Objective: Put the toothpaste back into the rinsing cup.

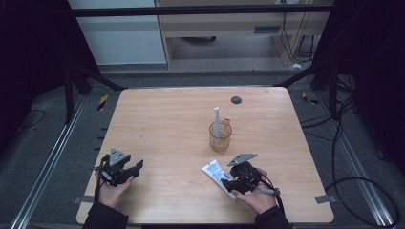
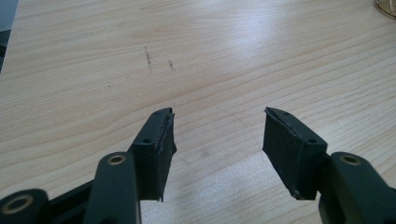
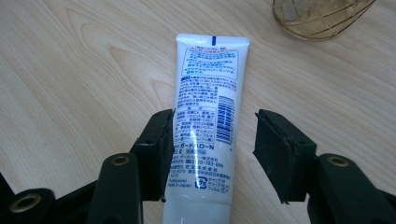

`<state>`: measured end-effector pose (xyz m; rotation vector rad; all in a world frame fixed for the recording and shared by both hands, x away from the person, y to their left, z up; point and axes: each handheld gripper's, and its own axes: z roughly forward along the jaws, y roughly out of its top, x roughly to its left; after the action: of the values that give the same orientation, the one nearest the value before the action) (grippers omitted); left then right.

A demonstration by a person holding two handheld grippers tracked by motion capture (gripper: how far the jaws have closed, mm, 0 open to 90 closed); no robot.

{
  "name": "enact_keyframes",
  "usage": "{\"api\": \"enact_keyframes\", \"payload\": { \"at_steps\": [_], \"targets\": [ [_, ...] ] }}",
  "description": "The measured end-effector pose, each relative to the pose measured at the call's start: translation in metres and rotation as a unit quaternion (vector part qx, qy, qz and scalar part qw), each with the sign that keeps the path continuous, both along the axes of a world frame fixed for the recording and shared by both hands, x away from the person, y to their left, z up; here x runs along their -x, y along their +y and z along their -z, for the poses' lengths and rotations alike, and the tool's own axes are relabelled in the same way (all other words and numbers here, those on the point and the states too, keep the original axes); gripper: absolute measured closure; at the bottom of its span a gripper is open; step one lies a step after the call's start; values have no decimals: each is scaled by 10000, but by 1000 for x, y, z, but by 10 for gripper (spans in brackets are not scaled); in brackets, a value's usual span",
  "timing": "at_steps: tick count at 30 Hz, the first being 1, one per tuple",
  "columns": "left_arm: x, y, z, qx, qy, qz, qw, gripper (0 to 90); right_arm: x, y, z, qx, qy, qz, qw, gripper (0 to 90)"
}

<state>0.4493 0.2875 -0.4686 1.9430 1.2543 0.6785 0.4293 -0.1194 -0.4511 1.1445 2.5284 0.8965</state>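
Right gripper (image 1: 228,183) lies low over the tabletop (image 1: 167,129) near its front edge, right of the middle, held in the person's right hand (image 1: 258,198). Its jaws stand wide apart, and a white tube (image 3: 205,116) lies flat on the wood between them. In the right gripper view the tube's left edge sits against the left pad (image 3: 164,149), while a clear gap of bare wood shows between the tube and the right pad, so nothing is clamped. The tube's printed back faces up, with blue boxed text and a barcode, and its flat crimped end points away from the gripper toward the glass (image 1: 220,136).

That glass is a clear amber tumbler with a faceted pattern, standing upright right of the tabletop's middle and just beyond the tube. Inside it a white toothbrush (image 1: 217,120) stands nearly upright, its upper end rising well above the rim. Whether anything else is in the glass cannot be told.

Left gripper (image 1: 138,167) rests near the front left corner in the left hand (image 1: 113,193), well apart from the tube and the glass. Its jaws are wide too, with only bare wood between them in the left gripper view.

A small dark round disc (image 1: 236,99) sits in the tabletop near the far edge.
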Motion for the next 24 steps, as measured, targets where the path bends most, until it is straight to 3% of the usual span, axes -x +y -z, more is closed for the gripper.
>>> {"api": "enact_keyframes", "payload": {
  "at_steps": [24],
  "targets": [
    [-1,-2,1,-30,49,4,10000,419,-6,17,9,411,376,-77,9984,430]
  ]
}}
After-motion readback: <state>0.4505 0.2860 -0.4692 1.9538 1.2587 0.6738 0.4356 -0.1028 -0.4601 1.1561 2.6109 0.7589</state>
